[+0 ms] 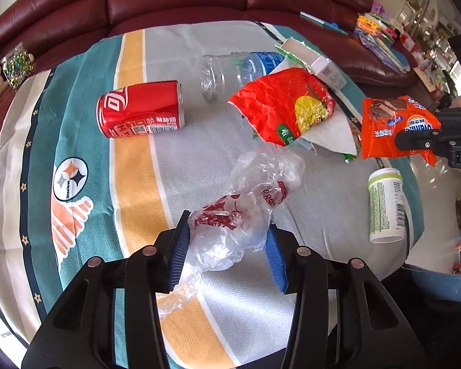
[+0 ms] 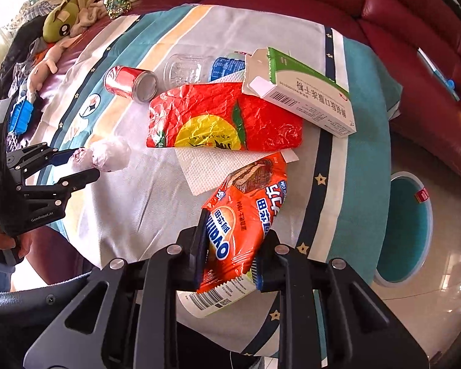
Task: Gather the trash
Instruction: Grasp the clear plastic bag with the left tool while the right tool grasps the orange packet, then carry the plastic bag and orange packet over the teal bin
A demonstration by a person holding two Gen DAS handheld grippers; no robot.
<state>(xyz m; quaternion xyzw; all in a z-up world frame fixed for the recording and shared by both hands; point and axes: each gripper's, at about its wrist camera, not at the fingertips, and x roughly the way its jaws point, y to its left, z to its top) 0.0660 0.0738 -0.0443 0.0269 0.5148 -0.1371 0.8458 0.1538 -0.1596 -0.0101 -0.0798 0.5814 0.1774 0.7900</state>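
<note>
Red can (image 1: 139,109), orange wrapper (image 2: 246,224), striped cloth (image 1: 138,184)

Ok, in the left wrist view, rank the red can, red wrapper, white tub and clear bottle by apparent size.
1. red wrapper
2. red can
3. clear bottle, partly hidden behind the wrapper, so unsure against the can
4. white tub, foreshortened near the fisheye edge

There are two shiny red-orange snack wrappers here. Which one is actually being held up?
The orange Ovaltine wrapper, pinched in the right gripper. The crumpled red wrapper with the yellow circle lies on the cloth, untouched.
</note>
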